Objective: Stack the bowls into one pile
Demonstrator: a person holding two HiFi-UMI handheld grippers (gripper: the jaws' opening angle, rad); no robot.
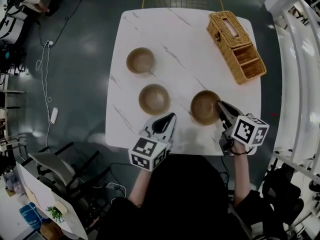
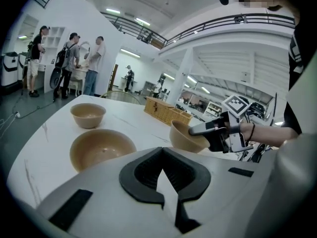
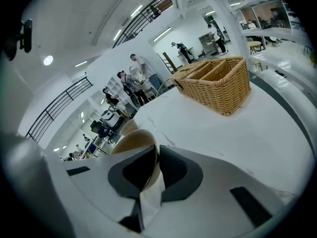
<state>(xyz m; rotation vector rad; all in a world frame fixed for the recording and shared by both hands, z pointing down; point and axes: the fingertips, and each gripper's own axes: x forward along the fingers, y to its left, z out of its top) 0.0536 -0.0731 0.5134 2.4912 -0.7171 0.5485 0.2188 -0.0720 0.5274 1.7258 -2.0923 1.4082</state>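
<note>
The right gripper [image 1: 220, 105] clamps the rim of the right-hand tan bowl [image 1: 202, 109] between its fingers [image 3: 173, 170]. Above the bench [image 1: 185, 59], the left gripper [image 1: 170, 118] is empty, its fingers together.

Table [image 1: 185, 59] is glossy marble-look, basket [image 1: 236, 46] woven wicker, 3 bowls [image 1: 154, 99] matt.

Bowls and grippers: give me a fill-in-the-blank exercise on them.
The bowls on the table number ___.
The right gripper is shut on the ___ of the right bowl.
The left gripper holds ___.
The basket stands at the table's far ___ corner.
Missing: three; rim; nothing; right.
</note>
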